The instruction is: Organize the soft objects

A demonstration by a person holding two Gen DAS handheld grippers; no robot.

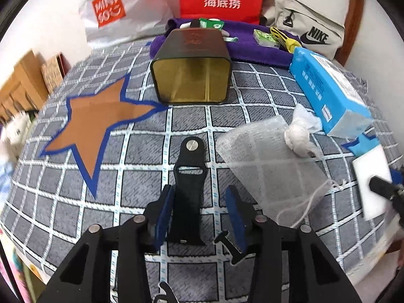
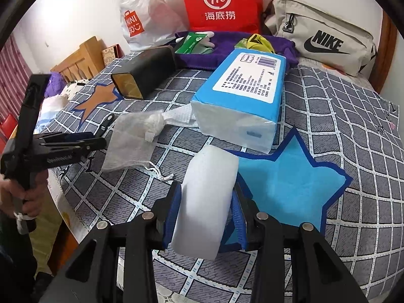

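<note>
Two grippers over the star-patterned cloth, one loaded, one not.

Left wrist view: the left gripper stands open around a black strap whose long axis runs straight ahead between the pads, touching neither clearly; the mesh pouch lies just to its right. Right wrist view: the right gripper is clamped on the white sponge block, long axis pointing forward, above the blue star, with the tissue pack beyond it.

We see a white sponge between our right blue-padded fingers. Beyond them lies a blue-and-white tissue pack on grey, white-gridded bedding with stars.
</note>
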